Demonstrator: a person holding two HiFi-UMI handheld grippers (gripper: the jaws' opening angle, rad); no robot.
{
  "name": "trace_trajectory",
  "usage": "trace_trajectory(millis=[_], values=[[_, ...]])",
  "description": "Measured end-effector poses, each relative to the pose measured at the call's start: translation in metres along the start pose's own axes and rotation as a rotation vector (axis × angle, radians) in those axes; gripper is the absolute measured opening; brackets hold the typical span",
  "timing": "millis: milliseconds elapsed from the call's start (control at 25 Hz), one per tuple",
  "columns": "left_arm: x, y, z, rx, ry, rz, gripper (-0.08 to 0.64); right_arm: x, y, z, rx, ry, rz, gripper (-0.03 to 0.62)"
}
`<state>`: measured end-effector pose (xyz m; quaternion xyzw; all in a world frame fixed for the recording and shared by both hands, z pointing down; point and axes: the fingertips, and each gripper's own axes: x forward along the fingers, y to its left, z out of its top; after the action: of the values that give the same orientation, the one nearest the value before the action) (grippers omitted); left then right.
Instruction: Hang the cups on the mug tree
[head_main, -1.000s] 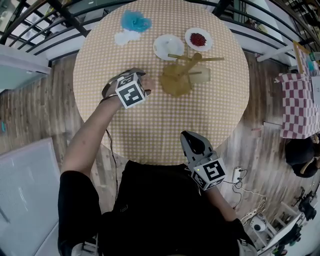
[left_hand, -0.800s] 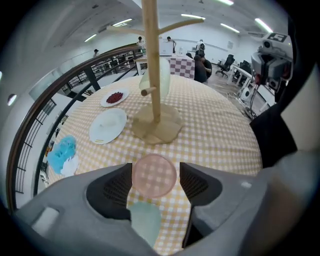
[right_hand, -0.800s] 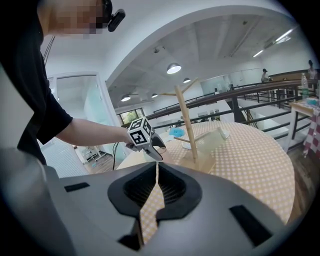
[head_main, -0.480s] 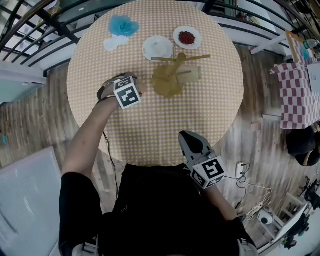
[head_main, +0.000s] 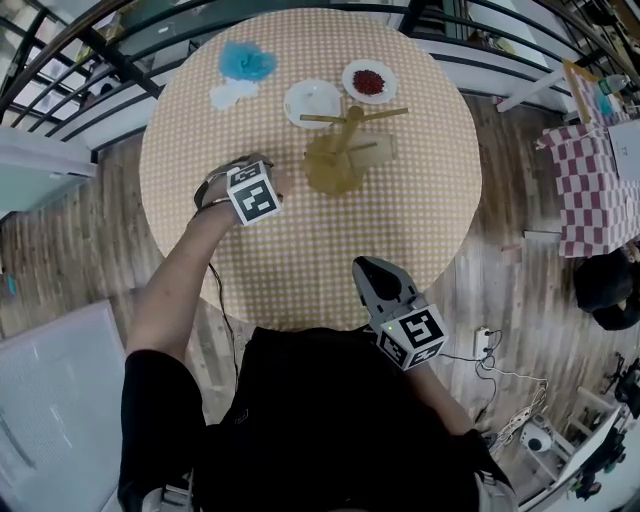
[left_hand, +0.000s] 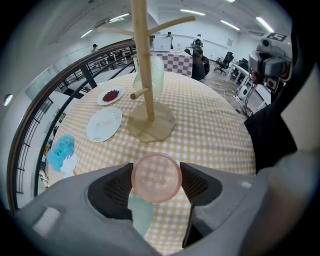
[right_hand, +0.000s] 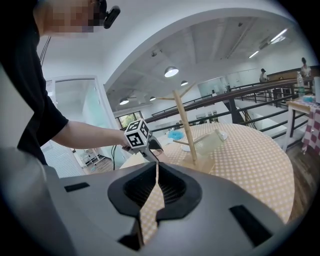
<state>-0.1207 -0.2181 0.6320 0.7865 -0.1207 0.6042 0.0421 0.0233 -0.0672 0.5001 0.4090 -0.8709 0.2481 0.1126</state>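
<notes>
translucent pink round-bottomed cup (left_hand: 156, 176) gripped in left tongs (left_hand: 156, 182); right tongs (right_hand: 157, 172) clenched, empty

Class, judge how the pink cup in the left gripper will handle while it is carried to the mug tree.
The pink cup looks thin and see-through, so it is probably light plastic that may flex if squeezed hard. Its round, smooth wall sits between the jaws, so it might twist or slip.

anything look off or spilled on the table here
Nothing stands out. The mug tree stands upright with one clear cup hanging on it, the white plate and the plate of red bits lie flat, and the left gripper holds the pink cup squarely.
</notes>
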Motion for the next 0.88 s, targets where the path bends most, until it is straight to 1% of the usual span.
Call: trace_trajectory(millis=[480, 880], values=[[-0.063, -0.024, 0.025, 0.003, -0.077, 0.047, 0.288, 0.007, 0.007, 0.017, -0.042, -0.031, 0.057, 0.023], [-0.105, -0.016, 0.061, 0.014, -0.141, 0.102, 0.288, 0.018, 0.012, 0.019, -0.053, -0.014, 0.112, 0.023]])
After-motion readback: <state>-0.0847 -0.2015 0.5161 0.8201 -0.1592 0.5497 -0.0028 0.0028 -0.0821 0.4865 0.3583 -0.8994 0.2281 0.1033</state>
